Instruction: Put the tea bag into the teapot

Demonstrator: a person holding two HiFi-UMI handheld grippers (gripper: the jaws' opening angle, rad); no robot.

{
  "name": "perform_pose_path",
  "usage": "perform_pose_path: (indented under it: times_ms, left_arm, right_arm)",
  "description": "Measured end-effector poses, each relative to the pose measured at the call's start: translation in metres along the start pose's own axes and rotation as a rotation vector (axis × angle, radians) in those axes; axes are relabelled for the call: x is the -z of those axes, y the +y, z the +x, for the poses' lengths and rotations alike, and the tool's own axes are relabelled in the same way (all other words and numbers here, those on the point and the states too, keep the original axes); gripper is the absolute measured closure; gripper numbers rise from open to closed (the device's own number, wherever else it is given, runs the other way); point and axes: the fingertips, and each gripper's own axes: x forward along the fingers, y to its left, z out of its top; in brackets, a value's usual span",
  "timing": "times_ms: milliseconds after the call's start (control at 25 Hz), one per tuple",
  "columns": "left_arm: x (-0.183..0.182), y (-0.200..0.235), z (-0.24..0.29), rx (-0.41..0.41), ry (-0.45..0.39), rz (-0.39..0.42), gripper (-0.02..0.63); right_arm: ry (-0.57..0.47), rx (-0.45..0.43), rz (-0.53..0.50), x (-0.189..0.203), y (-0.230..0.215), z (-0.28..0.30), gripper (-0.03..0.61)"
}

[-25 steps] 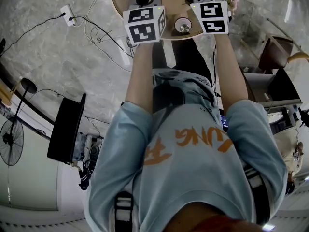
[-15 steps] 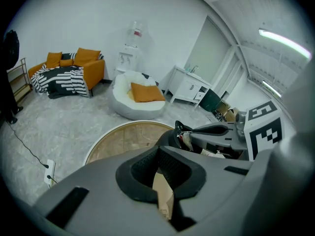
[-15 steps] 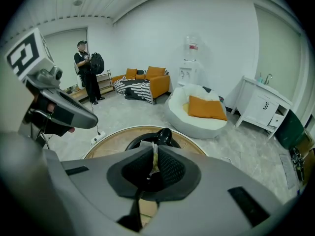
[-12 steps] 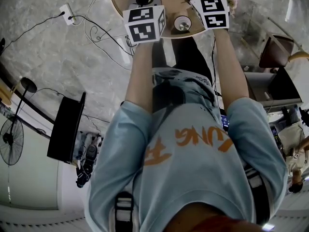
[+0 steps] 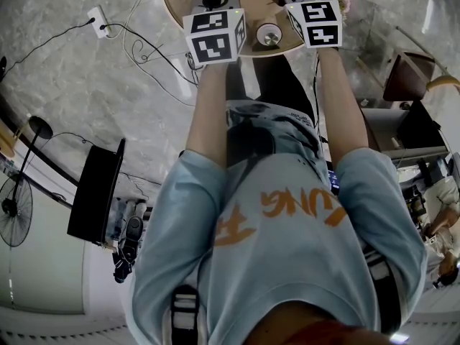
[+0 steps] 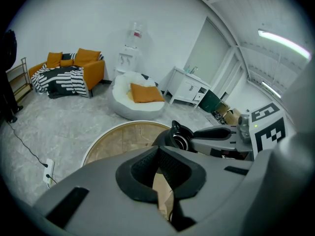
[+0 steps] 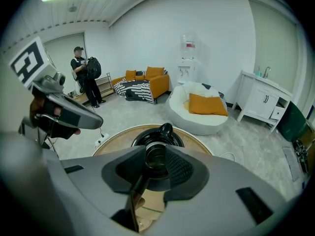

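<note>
The black teapot (image 7: 158,132) stands lidless on the round wooden table (image 7: 197,141). My right gripper (image 7: 156,159) hangs just above its mouth. Its jaws are opening, and the pot's mouth shows between the pads. A thin brown strip (image 7: 132,196) lies low along the left pad. My left gripper (image 6: 160,163) is beside the teapot (image 6: 178,137), shut on a brown paper tea bag packet (image 6: 163,196) that hangs below its pads. In the head view both marker cubes sit over the table's near edge, left (image 5: 214,36) and right (image 5: 314,21).
A small round lid-like thing (image 5: 269,34) lies on the table between the grippers. Cables and a power strip (image 5: 100,19) lie on the floor to the left. A person with a backpack (image 7: 86,75), an orange sofa (image 6: 74,68) and a white beanbag (image 7: 197,109) are farther off.
The right gripper's cube has shifted slightly farther over the table. The left gripper has stayed in place.
</note>
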Motion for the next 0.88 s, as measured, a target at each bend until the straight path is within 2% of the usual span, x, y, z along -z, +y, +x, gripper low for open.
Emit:
perform_pose_path:
  times_ms: [280, 440, 640, 760, 880]
  left_arm:
    - [-0.004, -0.011, -0.007, 0.010, -0.017, 0.002, 0.588]
    - [-0.007, -0.021, -0.016, 0.007, -0.054, -0.004, 0.589]
    - [-0.027, -0.027, -0.038, -0.016, -0.166, -0.091, 0.589]
    - [-0.037, -0.044, -0.051, -0.022, -0.198, -0.091, 0.589]
    - [-0.047, -0.069, -0.071, 0.006, -0.244, -0.073, 0.589]
  right_arm:
    - [-0.010, 0.024, 0.044, 0.006, -0.005, -0.019, 0.525]
    - [-0.032, 0.026, 0.082, 0.011, -0.003, -0.036, 0.562]
    - [-0.076, 0.031, 0.192, 0.008, -0.001, -0.060, 0.566]
    - [-0.133, 0.011, 0.274, -0.001, 0.002, -0.081, 0.566]
    - [-0.205, -0.035, 0.339, -0.014, 0.007, -0.107, 0.566]
